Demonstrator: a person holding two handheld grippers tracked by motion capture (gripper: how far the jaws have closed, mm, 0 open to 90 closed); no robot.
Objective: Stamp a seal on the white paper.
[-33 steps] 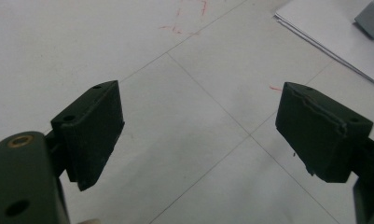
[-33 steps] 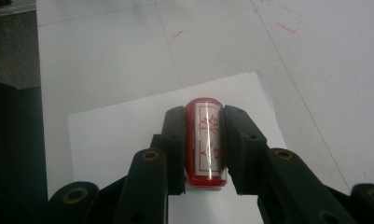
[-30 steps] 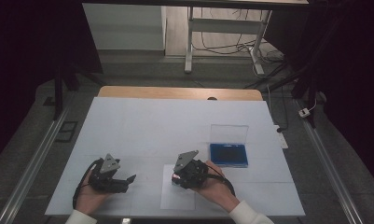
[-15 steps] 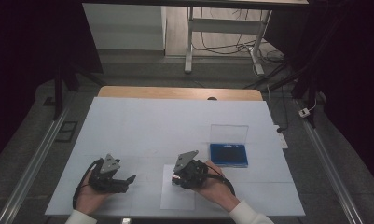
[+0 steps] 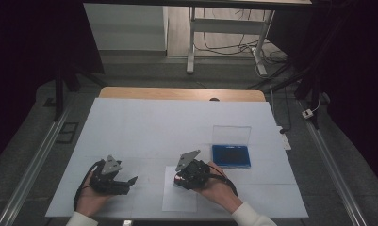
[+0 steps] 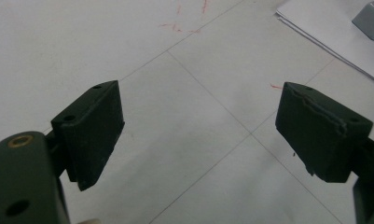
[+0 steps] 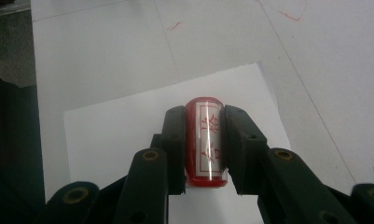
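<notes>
A red stamp (image 7: 205, 144) with red characters on its pale face sits between the jaws of my right gripper (image 7: 204, 116), which is shut on it. The stamp is held low over a white sheet of paper (image 7: 114, 135). From above, the right gripper (image 5: 179, 180) rests on the near part of that sheet (image 5: 179, 201), with a hand behind it. My left gripper (image 5: 127, 183) lies at the table's front left. Its jaws (image 6: 198, 121) stand wide apart over the bare white surface with nothing between them.
A blue ink pad box (image 5: 231, 156) with its clear lid (image 5: 231, 135) raised stands just right of the sheet. The white table cover (image 5: 144, 127) stretches far back. The wooden table edge (image 5: 177, 93) is beyond it.
</notes>
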